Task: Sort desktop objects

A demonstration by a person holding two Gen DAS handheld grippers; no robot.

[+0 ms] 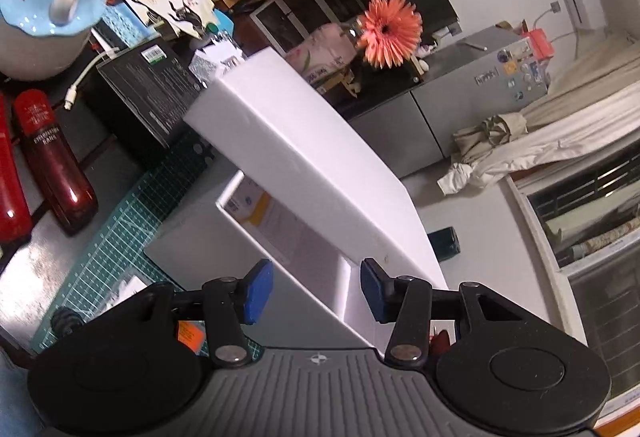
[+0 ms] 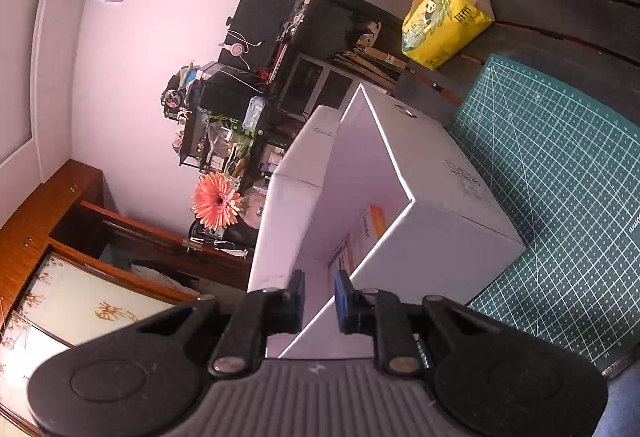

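Both tongs sit at my white box (image 1: 304, 157). L tongs (image 1: 316, 291) grip its lid edge. R tongs (image 2: 320, 301) nearly closed round box wall; contact unclear.

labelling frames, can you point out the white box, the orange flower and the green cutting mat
white box (image 2: 452, 193), right wrist view, on its outer side wall
orange flower (image 1: 390, 31), left wrist view, on its dark centre
green cutting mat (image 2: 560, 173), right wrist view, on bare gridded surface
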